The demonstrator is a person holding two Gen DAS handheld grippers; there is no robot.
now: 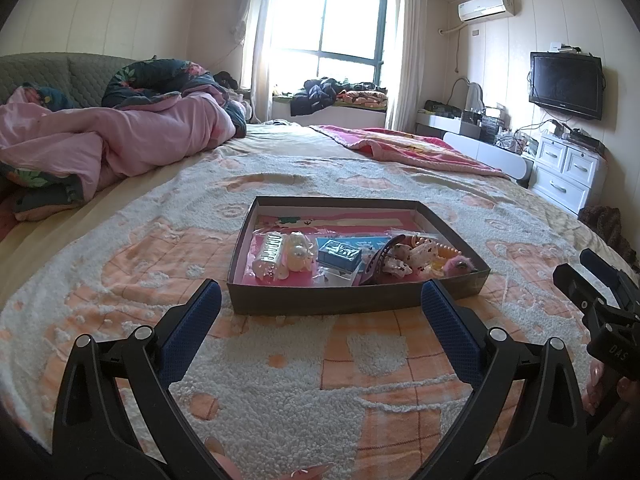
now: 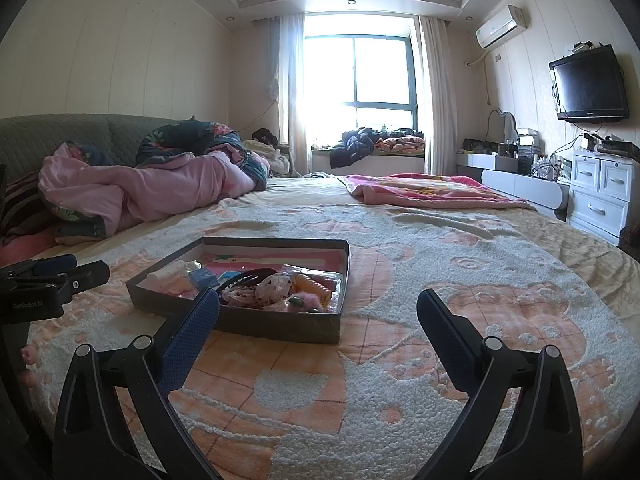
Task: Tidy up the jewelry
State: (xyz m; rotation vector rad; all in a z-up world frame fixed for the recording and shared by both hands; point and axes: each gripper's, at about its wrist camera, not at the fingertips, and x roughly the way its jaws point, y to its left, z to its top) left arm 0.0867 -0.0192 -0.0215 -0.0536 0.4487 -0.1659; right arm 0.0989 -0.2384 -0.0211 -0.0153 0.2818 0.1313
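All the jewelry and hair pieces lie heaped along the near edge of the shallow box on the bedspread; nothing lies outside, fitting sorted or unsorted. Left gripper and right gripper are spread wide, empty.

Spread right tongs hover beside the jewelry tray.

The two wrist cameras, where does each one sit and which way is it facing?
Left wrist: on the left tool, low over the bed, facing the tray straight ahead; shows its open fingers, fingertips, and the right tool at right.
Right wrist: on the right tool, facing the window, tray ahead-left; the left tool at left.
Shared: tray, bed, window, television.
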